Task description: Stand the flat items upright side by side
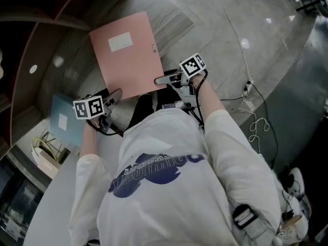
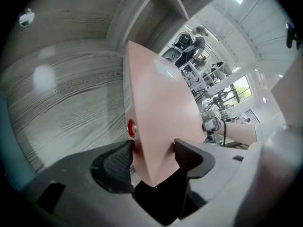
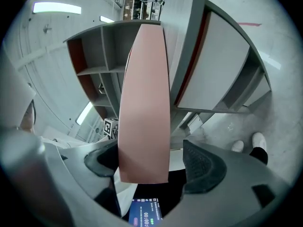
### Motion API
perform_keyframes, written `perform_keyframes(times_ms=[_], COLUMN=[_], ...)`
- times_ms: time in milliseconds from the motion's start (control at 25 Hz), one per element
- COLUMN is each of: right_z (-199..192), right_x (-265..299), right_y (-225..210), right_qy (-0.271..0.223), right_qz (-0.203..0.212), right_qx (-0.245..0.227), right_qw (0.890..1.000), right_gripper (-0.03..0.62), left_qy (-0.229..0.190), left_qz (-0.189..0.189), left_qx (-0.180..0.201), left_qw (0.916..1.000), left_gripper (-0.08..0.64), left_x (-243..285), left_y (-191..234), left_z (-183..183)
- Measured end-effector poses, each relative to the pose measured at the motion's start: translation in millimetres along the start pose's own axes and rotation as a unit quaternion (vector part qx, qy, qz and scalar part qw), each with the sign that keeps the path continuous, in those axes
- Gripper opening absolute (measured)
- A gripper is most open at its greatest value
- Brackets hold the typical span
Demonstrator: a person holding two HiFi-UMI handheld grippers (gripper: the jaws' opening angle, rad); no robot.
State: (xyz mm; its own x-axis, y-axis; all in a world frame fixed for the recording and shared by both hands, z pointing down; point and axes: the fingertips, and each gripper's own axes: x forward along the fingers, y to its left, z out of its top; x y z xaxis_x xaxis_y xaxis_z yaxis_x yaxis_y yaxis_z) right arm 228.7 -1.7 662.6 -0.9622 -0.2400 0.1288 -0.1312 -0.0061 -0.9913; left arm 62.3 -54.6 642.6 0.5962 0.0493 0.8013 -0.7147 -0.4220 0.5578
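The left gripper is clamped on a lower corner of the pink folder. The right gripper is held wide, with the folder's edge between its jaws and the right pad clear of it. The folder is raised over the counter, where a blue folder lies flat.

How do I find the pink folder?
Find the person in the white shirt, facing a grey wood-grain surface. The pink folder is the big flat thing in front of them, its corner clamped in the left gripper. Unlike the blue folder at its left, it is pink with a white label.
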Motion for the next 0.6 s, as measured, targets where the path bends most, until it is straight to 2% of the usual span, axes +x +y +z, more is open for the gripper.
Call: perform_keyframes(times_ms=[120, 240, 600], right_z=[0, 1, -1], right_x=[0, 1, 2], right_y=[4, 12, 11], right_qy=[0.01, 0.018, 0.04], right_qz=[0.007, 0.015, 0.002], right_qx=[-0.009, -0.027, -0.032], right_qw=[1.0, 0.999, 0.999], right_gripper=[0.381, 0.301, 0.298], left_qy=[-0.004, -0.007, -0.019], left_qz=[0.001, 0.0, 0.0], left_qx=[0.0, -0.002, 0.006], left_qw=[1.0, 1.0, 0.9998], left_gripper=[0.286, 0.285, 0.279], left_x=[0, -1, -3], left_y=[-1, -2, -7], left_z=[1, 0, 2])
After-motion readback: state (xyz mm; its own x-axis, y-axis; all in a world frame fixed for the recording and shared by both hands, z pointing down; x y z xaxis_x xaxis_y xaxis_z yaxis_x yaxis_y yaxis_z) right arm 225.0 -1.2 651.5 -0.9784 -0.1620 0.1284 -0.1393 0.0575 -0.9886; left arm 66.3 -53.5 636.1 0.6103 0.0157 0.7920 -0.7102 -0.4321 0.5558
